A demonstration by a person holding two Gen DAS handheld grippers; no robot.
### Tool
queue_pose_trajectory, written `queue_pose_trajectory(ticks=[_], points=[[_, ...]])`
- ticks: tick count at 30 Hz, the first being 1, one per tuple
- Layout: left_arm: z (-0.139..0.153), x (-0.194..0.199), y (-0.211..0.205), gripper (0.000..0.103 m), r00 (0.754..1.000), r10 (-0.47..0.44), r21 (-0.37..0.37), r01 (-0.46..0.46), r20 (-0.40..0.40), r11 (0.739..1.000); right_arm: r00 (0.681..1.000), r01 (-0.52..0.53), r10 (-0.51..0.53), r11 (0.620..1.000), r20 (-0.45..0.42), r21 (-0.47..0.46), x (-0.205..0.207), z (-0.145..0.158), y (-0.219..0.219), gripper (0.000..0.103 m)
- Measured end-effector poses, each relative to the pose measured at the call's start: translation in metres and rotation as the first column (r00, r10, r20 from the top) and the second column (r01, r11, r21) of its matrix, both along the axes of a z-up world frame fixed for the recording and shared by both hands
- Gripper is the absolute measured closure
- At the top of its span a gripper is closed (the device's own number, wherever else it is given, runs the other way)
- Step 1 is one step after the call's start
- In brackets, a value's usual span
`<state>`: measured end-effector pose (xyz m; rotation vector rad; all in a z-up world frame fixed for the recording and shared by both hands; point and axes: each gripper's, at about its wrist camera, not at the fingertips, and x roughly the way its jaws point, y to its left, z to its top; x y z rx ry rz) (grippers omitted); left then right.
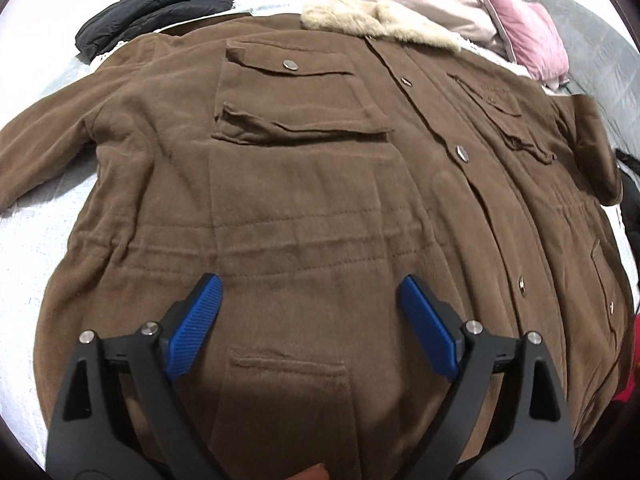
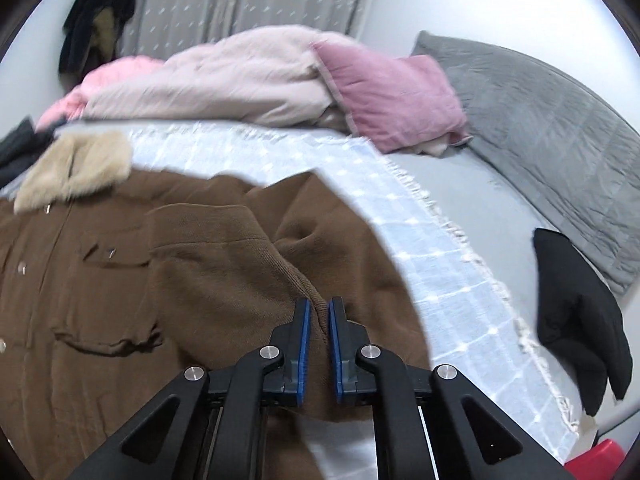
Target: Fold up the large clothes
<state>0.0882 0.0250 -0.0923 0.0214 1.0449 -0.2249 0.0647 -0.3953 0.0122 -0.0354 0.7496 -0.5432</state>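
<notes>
A large brown coat point(image 1: 304, 184) with a beige fur collar point(image 1: 380, 20) lies front up, spread across the bed. My left gripper point(image 1: 310, 282) hovers open over its lower front, above a slit pocket, with nothing between the blue pads. In the right wrist view the coat point(image 2: 100, 288) fills the left side, and its right sleeve point(image 2: 224, 256) is folded inward over the chest. My right gripper point(image 2: 319, 303) is shut on the ribbed cuff end of that sleeve, and brown fabric is pinched between the pads.
The coat rests on a light blue checked blanket point(image 2: 400, 240) with a fringed edge. A black jacket point(image 1: 156, 8) lies at the far left. A pink pillow point(image 2: 392, 104), a pale duvet point(image 2: 224, 80) and a grey quilt point(image 2: 540, 132) sit behind. Another black garment point(image 2: 580, 320) lies at the right.
</notes>
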Motion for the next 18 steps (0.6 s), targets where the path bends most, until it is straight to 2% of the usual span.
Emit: queue_pose_trajectory(ticks=[2,5,8,10,12,14,17,18], points=[[0.000,0.001,0.000,0.011,1.000,0.002,0.001,-0.002,-0.016,1.000,0.995,0.082,-0.081,0.997,0.056,-0.003,-0.021,0.015,-0.029,0.100],[0.002,0.003,0.005,0.011,0.999,0.032,-0.037,-0.033,-0.033,0.999,0.973,0.203,-0.208,0.977,0.103,0.057,-0.053,0.025,-0.083,0.099],[0.004,0.003,0.006,0.011,0.998,0.051,-0.067,-0.054,-0.045,0.996,0.941,0.314,-0.328,0.939,0.085,0.142,-0.083,0.015,-0.137,0.099],[0.007,0.002,0.003,0.011,0.998,0.049,-0.088,-0.053,-0.046,0.995,0.931,0.341,-0.360,0.918,0.067,0.201,-0.100,0.007,-0.160,0.099],[0.010,0.000,-0.001,0.011,0.998,0.042,-0.100,-0.047,-0.046,0.994,0.935,0.324,-0.350,0.908,0.057,0.266,-0.109,0.001,-0.171,0.098],[0.014,-0.002,-0.008,0.011,0.999,0.026,-0.104,-0.030,-0.038,0.994,0.954,0.262,-0.296,0.907,0.054,0.330,-0.110,-0.002,-0.165,0.095],[0.021,-0.007,-0.018,0.011,1.000,0.009,-0.099,-0.009,-0.001,0.995,0.983,0.143,-0.176,0.904,0.048,0.402,-0.097,-0.004,-0.141,0.072],[0.023,-0.009,-0.021,0.011,1.000,0.001,-0.095,0.000,0.012,0.995,0.993,0.078,-0.108,0.901,0.048,0.427,-0.086,-0.003,-0.125,0.059]])
